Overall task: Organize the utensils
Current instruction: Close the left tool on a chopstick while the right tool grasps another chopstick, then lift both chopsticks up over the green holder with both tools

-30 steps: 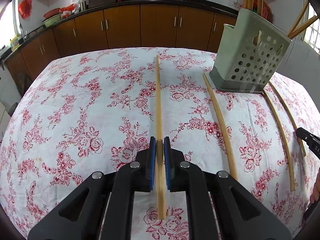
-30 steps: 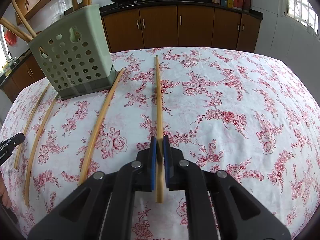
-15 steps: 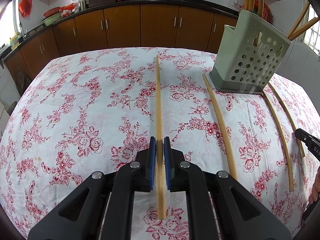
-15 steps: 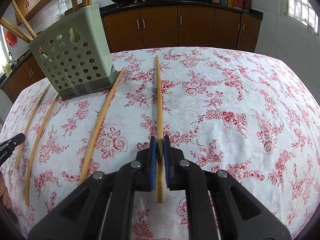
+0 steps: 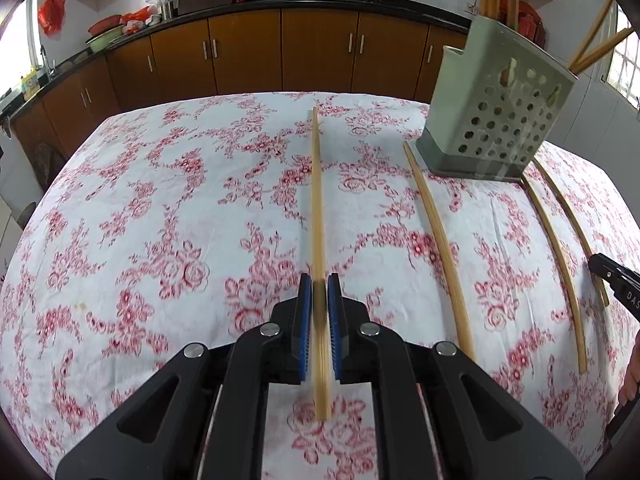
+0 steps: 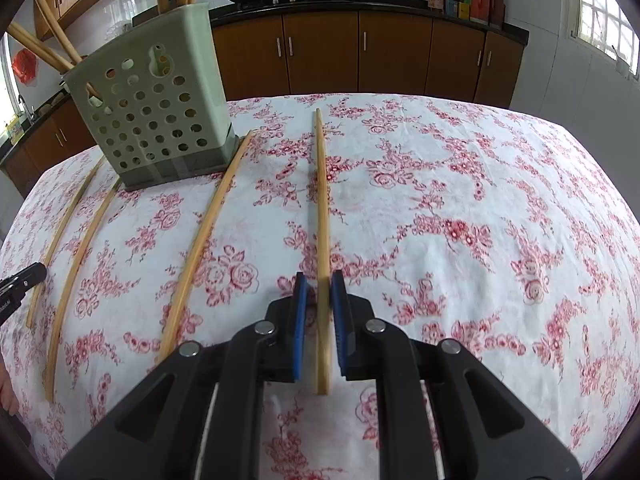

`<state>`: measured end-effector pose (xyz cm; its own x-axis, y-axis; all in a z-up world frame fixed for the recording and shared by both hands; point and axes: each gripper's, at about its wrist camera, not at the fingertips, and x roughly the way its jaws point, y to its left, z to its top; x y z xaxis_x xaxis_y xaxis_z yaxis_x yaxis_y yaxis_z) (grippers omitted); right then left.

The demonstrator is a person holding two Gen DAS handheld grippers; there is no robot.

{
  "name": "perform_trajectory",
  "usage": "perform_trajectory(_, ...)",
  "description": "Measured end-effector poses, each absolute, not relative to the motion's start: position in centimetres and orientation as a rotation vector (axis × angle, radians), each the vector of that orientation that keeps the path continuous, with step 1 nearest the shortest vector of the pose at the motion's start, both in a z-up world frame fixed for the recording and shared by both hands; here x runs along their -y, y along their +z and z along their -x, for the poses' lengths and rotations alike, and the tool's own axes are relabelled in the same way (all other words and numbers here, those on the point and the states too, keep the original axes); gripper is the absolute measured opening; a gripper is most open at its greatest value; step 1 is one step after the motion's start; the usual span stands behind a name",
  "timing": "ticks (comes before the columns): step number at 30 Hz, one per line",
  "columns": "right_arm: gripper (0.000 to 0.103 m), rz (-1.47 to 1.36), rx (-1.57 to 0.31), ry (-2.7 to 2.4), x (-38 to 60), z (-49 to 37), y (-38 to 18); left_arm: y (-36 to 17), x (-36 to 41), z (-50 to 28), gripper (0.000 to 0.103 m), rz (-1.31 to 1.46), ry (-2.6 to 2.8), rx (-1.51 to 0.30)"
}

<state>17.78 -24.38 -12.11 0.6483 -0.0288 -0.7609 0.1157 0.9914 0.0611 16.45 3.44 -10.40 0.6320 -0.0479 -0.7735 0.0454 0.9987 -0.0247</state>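
1. Table edges: the floral tablecloth point(image 5: 160, 240) runs to a far edge facing the brown cabinets point(image 5: 312, 52). Its side edges curve out of frame.
2. Open room: in the left wrist view the cloth left of the left gripper point(image 5: 320, 280) is bare. In the right wrist view the cloth right of the right gripper point(image 6: 319, 278) is bare.
3. Obstruction: the green perforated holder point(image 5: 500, 112) stands upright near the far edge between the two grippers, with chopsticks already standing in it. Three loose chopsticks point(image 5: 440, 248) lie beside it on the cloth.
4. Left gripper: its blue pads pinch the left chopstick point(image 5: 317, 200) near its near end.
5. Right gripper: its jaws have just been opening. The right chopstick point(image 6: 322, 200) sits between the pads, with a gap showing on its left side.
6. Orientation: each chopstick's long axis runs straight away from its camera, far tip towards the cabinets. Neither tip reaches the far edge.
7. Whether either chopstick is off the cloth cannot be told.
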Motion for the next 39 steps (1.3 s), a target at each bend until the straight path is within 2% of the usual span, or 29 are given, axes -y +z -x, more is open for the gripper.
perform_trajectory(3, 0.014, -0.109, -0.862, -0.075, 24.3, -17.3, -12.1, -10.4, -3.3, -15.6, 0.009, -0.004, -0.06, -0.885)
perform_trajectory(7, 0.008, -0.113, -0.862, -0.072, 24.3, -16.9, -12.0, -10.4, -3.2, -15.0, 0.009, -0.012, -0.064, -0.886)
perform_trajectory(15, 0.008, -0.128, -0.806, -0.07, 25.2, -15.3, -10.4, -9.9, -3.1, -14.0, 0.007, -0.026, -0.078, -0.884)
perform_trajectory(39, 0.008, -0.165, -0.434, -0.086, 27.4, -12.7, 2.4, 4.1, -5.6, -12.6, 0.007, 0.146, -0.122, -0.521)
